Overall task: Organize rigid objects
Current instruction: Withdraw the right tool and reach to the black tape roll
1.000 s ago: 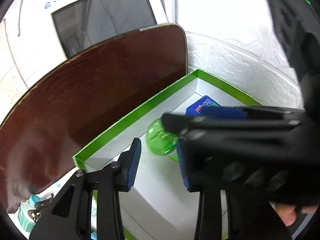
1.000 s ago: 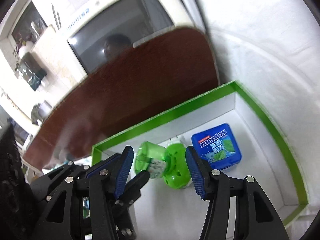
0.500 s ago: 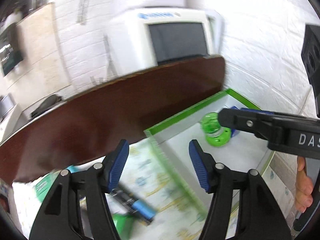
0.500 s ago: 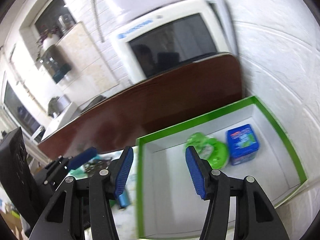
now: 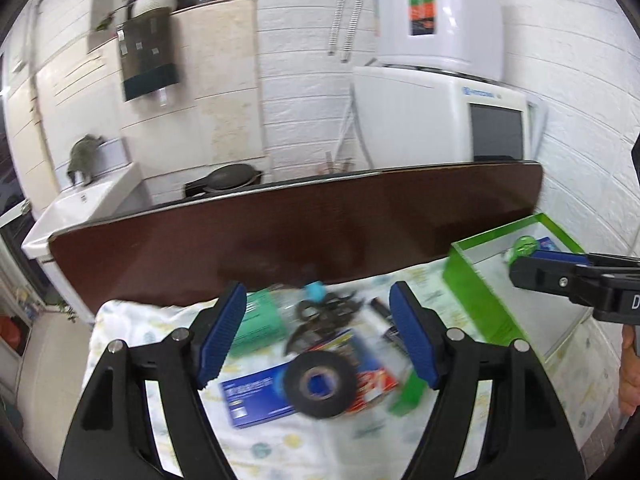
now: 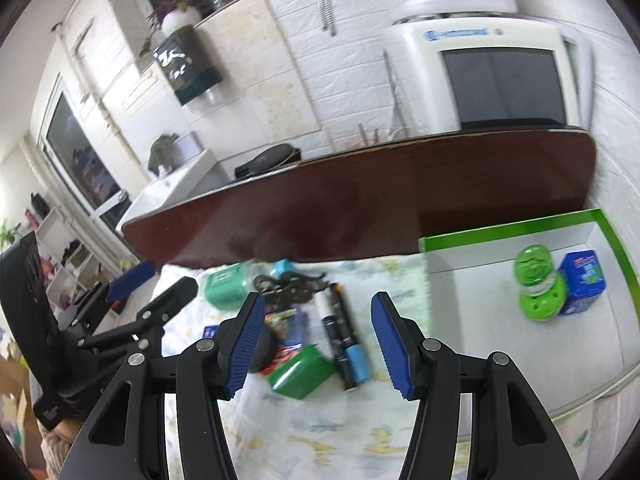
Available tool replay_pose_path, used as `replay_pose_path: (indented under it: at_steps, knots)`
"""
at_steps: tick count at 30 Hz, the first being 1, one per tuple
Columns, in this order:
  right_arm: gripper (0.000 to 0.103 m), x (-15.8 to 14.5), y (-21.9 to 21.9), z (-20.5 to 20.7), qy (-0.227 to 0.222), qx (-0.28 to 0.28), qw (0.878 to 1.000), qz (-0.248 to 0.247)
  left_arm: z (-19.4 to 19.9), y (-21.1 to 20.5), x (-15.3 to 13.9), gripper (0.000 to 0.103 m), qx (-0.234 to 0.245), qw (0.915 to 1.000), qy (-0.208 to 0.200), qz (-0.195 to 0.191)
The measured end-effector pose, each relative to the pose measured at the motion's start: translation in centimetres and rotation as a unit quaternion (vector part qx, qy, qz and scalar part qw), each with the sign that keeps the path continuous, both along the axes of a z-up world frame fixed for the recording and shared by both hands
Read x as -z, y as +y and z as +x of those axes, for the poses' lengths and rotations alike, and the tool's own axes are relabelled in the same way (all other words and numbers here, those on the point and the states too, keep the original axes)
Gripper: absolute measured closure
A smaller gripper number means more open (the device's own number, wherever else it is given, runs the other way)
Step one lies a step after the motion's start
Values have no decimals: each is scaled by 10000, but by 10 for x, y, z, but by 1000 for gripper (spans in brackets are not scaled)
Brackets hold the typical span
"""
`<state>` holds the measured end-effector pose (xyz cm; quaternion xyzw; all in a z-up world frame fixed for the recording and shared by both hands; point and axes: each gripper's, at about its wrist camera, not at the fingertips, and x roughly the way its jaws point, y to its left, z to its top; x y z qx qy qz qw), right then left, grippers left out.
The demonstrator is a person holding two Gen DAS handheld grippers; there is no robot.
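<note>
From the left wrist, the counter [image 5: 304, 436] wears a pale patterned cloth and is backed by an upright dark wooden board [image 5: 320, 232]. Behind it are white brick-textured walls, a white appliance with a dark window [image 5: 440, 120] and a white sink [image 5: 84, 200] at far left. On the cloth lies a loose pile: a roll of black tape [image 5: 320, 384] resting on a blue box [image 5: 256, 398], a teal box [image 5: 260, 322], and a dark metal tangle [image 5: 320, 314], blurred enough that I cannot say what it is. The green-rimmed box [image 5: 476, 304] sits at the right. The left claw [image 5: 316, 336] hangs above the pile, its jaws just having opened, now spread wide with nothing between the pads. The right claw [image 5: 520, 270] juts in from the right edge.

From the right wrist, the green-rimmed box [image 6: 508, 226] holds a green round container [image 6: 538, 292] touching a blue mint tin [image 6: 582, 282] near its far right corner. On the cloth lie a green box [image 6: 300, 372] and dark tubes, one blue-ended [image 6: 348, 340]. The right claw [image 6: 318, 344] is parted partway and empty, clear of everything. The left claw [image 6: 156, 284] shows at the left.
</note>
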<state>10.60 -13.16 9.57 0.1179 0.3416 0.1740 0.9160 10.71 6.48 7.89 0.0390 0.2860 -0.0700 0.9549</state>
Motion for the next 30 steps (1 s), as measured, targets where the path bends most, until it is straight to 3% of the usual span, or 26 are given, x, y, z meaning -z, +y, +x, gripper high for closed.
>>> replay_pose_path:
  at_steps: [5,10,14,18,24,26,30]
  knots:
    - [46,8,44,-6,134,-329,9992,-189,-16,60,14,28,-512,9983,106,-241]
    - [46,31,82,-6,443,-673,9964,-264,-26,98,42,28,-711,9956,444,-409]
    - [46,55,113,-3,791,-900,9923,-297,-32,113,70,28,-627,9932,733,-657]
    - [46,85,142,1,1196,-1121,9861,-283,-29,117,94,31,-495,9923,939,-637]
    - [46,121,165,6,1598,-1226,9784,-471,1,128,111,37,-508,9889,1171,-765]
    - [46,121,166,5,1507,-1152,9802,-560,12,127,111,37,-525,9883,1210,-762]
    - [46,101,152,1,840,-790,9905,-749,15,121,105,37,-278,9876,1213,-960]
